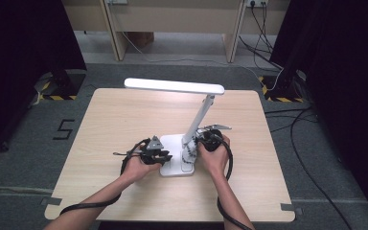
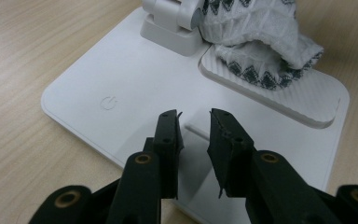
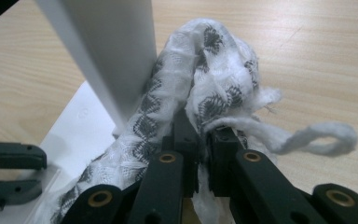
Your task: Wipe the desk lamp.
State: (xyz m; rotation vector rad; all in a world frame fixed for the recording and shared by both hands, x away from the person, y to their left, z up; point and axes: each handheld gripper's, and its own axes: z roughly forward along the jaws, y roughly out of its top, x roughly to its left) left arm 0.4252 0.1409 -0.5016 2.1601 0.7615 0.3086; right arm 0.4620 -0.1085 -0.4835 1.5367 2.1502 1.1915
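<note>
Nearest to me, my right gripper is pinching a bunched white cloth with grey diamond print — the wad sits straight ahead of its jaws, pressed against the foot of the desk lamp's slanted arm, over the right side of the lamp base. A loose tail of cloth trails off to one side. My left gripper hangs just above the base's near edge, jaws slightly spread, holding nothing; the power button lies a little beyond it. The arm climbs away from me toward the lamp head, which runs crosswise above the wooden table.
</note>
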